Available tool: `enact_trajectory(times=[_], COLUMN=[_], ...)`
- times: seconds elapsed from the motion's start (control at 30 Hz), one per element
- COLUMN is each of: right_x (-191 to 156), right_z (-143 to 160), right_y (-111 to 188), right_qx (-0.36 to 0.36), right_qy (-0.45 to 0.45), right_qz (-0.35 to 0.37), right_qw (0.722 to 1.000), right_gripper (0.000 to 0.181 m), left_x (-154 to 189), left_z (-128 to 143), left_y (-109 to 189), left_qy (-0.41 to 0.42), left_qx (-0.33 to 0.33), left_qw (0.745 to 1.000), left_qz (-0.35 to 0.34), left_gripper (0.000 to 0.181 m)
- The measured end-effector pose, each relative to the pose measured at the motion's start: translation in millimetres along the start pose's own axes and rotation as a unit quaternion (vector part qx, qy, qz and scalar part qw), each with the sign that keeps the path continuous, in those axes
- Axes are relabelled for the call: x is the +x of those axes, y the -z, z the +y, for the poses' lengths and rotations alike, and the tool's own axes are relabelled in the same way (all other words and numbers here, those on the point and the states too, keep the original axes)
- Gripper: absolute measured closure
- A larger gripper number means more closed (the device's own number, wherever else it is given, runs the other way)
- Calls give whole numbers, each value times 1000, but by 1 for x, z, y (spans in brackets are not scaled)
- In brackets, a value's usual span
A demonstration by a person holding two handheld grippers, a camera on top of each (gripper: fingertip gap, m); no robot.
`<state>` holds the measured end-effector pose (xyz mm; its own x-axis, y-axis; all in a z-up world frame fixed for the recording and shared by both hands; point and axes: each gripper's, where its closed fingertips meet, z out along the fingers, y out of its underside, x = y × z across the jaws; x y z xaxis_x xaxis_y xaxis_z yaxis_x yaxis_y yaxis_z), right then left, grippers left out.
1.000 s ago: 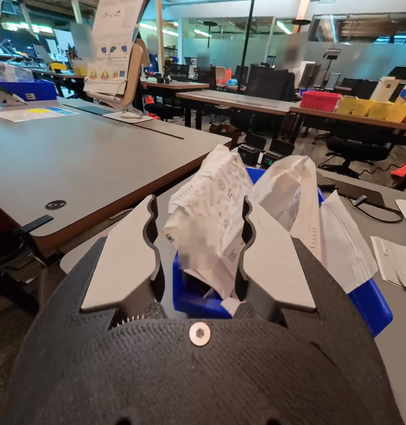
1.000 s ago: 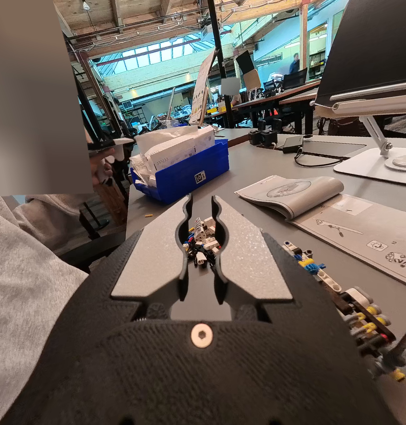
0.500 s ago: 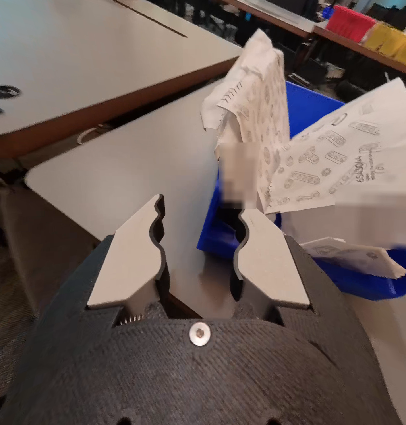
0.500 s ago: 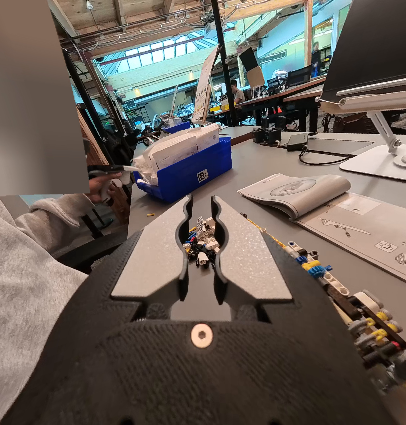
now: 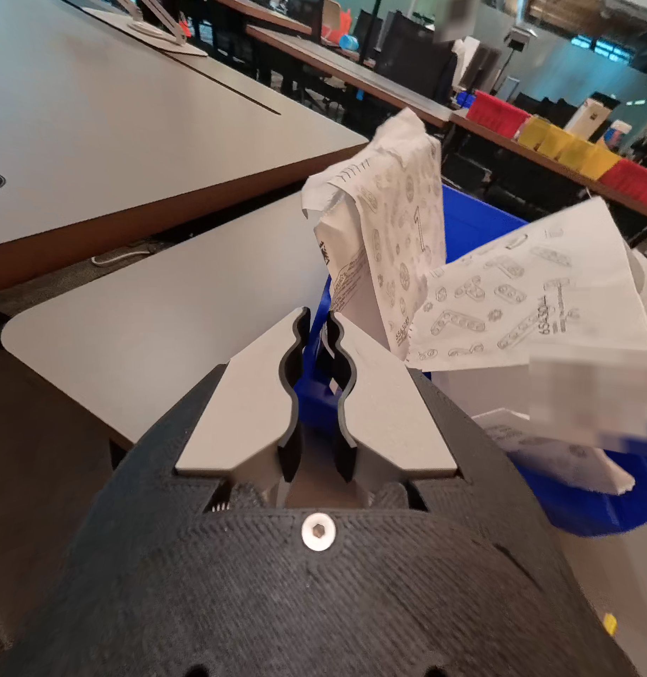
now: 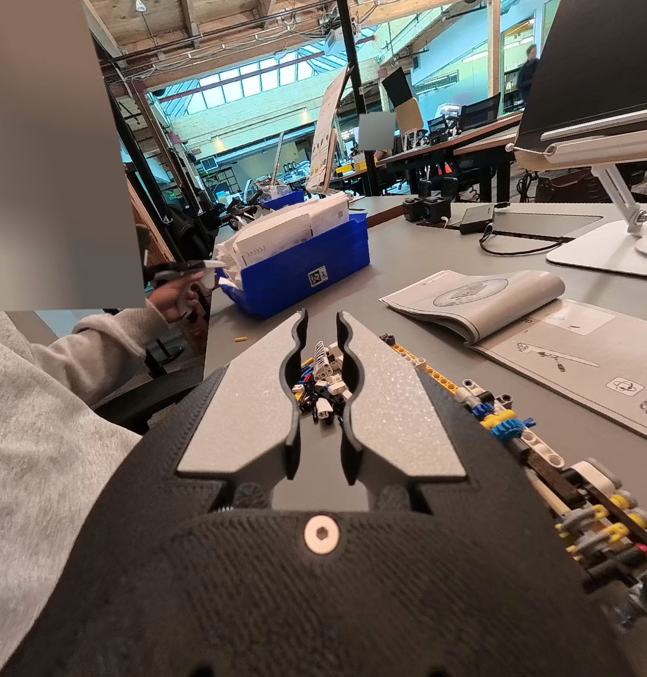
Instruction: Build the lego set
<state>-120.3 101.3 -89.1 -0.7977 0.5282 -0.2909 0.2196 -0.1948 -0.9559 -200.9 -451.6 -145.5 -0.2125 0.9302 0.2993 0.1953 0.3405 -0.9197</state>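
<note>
1. Left wrist view: a blue bin (image 5: 472,227) stands on the grey table (image 5: 175,311), stuffed with white paper bags (image 5: 391,234) that stick up above its rim. One bag leans over the near corner, another fans out to the right. A second, larger table (image 5: 105,110) lies beyond, and yellow and red bins (image 5: 567,146) line a far desk.
2. Same view: the left gripper (image 5: 317,319) hangs at the bin's near corner, its fingers drawn almost together with only a thin slit between the tips. Nothing is seen pinched; whether a tip touches the bin's wall cannot be told.
3. Right wrist view: the right gripper (image 6: 321,319) sits above a small pile of loose lego parts (image 6: 324,381), white, black, blue and yellow, lying on the table. Its fingers stand a narrow gap apart and hold nothing.
4. Same view: a long half-built lego assembly (image 6: 516,436) with yellow and blue parts runs along the gripper's right side. Beyond it lies an open instruction booklet (image 6: 498,307), and farther right a white monitor stand (image 6: 615,238).
5. Only this view shows the bin from its long side, with the left gripper at its left end, held in a hand (image 6: 171,296) with a grey sleeve. Only the left view shows the print on the bags.
</note>
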Motion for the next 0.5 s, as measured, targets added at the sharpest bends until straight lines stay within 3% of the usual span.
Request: enact_trajectory(times=[0.37,0.5], right_x=[-4,-6], right_z=[0,3], right_y=[-1,1], right_qx=[-4,-1], right_qy=[8,1], right_qz=[4,6], right_qw=[1000,1000], right_gripper=[167,167], left_x=[-55,-56], left_z=[-33,-33], left_y=[-64,-74], left_qy=[7,15], left_qx=[13,0], left_qw=[998,1000], left_qz=[-55,-27], left_gripper=[173,175])
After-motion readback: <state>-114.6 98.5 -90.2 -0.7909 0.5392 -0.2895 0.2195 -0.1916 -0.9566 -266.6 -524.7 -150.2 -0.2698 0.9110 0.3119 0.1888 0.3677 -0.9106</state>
